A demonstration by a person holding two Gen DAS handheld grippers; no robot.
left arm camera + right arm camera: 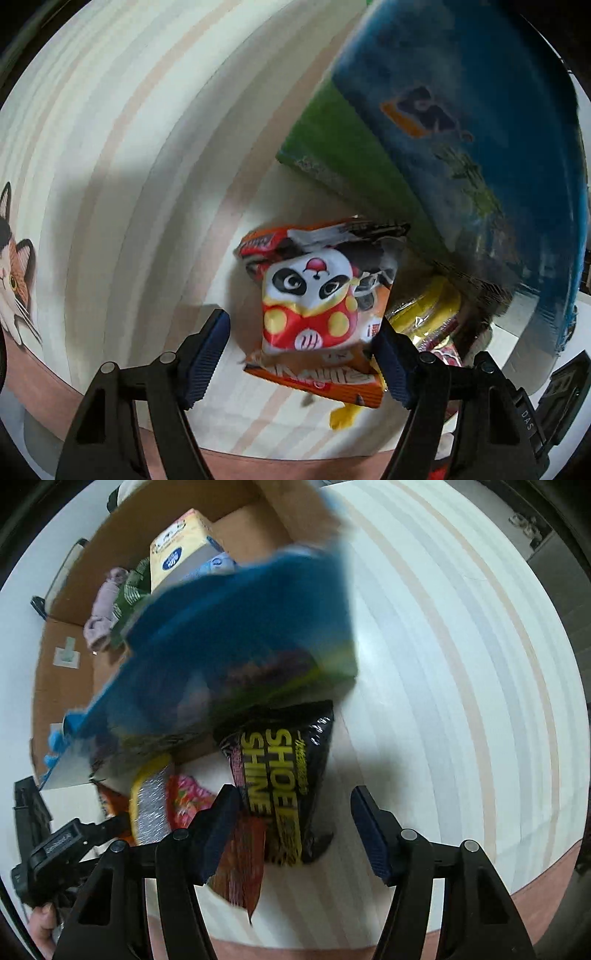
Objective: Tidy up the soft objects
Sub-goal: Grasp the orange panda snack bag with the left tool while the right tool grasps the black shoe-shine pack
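Readable text: black pouch (286, 782) in the right wrist view says "SHOE SHINE" in yellow. The panda snack packet (317, 306) in the left wrist view has orange lettering along its lower edge, too warped to read. "DAS" is moulded on my gripper arm, lower right of that view. The blue box flap (472, 140) carries an orange-and-dark logo, blurred.

My left gripper (301, 360): jaws partly open, panda packet sitting between them at lower centre. The right pad looks to be at the packet's edge; the left pad stands clear of it. No grip that I can confirm.

My right gripper (293, 830): jaws partly open over the "SHOE SHINE" pouch. Its lower end lies between the pads, nearer the left one, with a gap to the right pad. A reddish wrapper (242, 867) is under the left pad.

Cardboard box (70, 672) fills the upper left of the right view, holding a cream tissue pack (177, 554) and rolled cloths (101, 609). Everything sits on a striped mat (461, 664).
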